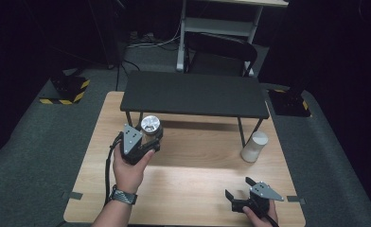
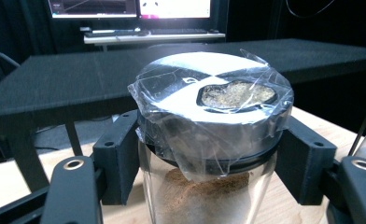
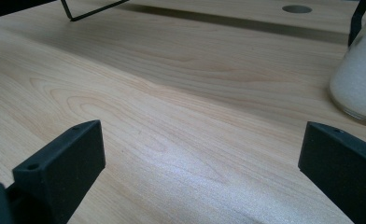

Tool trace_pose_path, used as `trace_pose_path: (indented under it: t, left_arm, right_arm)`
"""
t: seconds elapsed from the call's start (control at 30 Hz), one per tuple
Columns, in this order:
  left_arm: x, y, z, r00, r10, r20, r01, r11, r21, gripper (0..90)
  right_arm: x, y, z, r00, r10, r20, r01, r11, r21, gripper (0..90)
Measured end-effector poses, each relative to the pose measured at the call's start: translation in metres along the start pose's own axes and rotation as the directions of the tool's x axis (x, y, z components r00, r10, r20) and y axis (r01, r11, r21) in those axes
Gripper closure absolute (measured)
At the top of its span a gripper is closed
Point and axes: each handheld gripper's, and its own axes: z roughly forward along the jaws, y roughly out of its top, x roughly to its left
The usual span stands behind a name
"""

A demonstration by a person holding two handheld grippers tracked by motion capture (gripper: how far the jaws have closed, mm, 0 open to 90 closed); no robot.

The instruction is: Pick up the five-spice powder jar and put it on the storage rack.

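1. Gripping the spice jar (image 2: 209,140) just under its lid, the left gripper (image 1: 143,142) holds it in front of the black shelf (image 1: 193,94) (likely headed there).
2. Right gripper (image 1: 242,189) rests with jaws apart; the white jar (image 1: 254,146) waits untouched.

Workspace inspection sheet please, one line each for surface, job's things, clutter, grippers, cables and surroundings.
Surface: light wooden table with a black shelf riser standing at its far side.
Job's things: glass spice jar, brown powder inside, dark lid under clear film; white-filled jar stands near the riser's right legs.
Clutter: nothing seen.
Grippers: left gripper clamped on the spice jar below its lid; right gripper open, low over the near right of the table, nothing between its jaws.
Cables: black cable trails from the left gripper.
Surroundings: grey carpet, black chair, monitors behind.
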Motion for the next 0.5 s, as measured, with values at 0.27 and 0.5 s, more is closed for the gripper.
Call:
trace_pose_path:
  t: [0.27, 0.5]
  left_arm:
    - [-0.001, 0.023, 0.004, 0.9998, 0.02, 0.005, -0.019, 0.9992, -0.034, 31.7]
    - [-0.002, 0.04, 0.007, 0.9997, 0.022, 0.011, -0.022, 0.9974, -0.069, 31.7]
  right_arm:
    - [0.0, 0.0, 0.0, 1.0, 0.001, 0.002, -0.001, 1.0, -0.002, 0.1]
    - [0.0, 0.0, 0.0, 1.0, 0.001, 0.001, -0.001, 1.0, -0.001, 0.1]
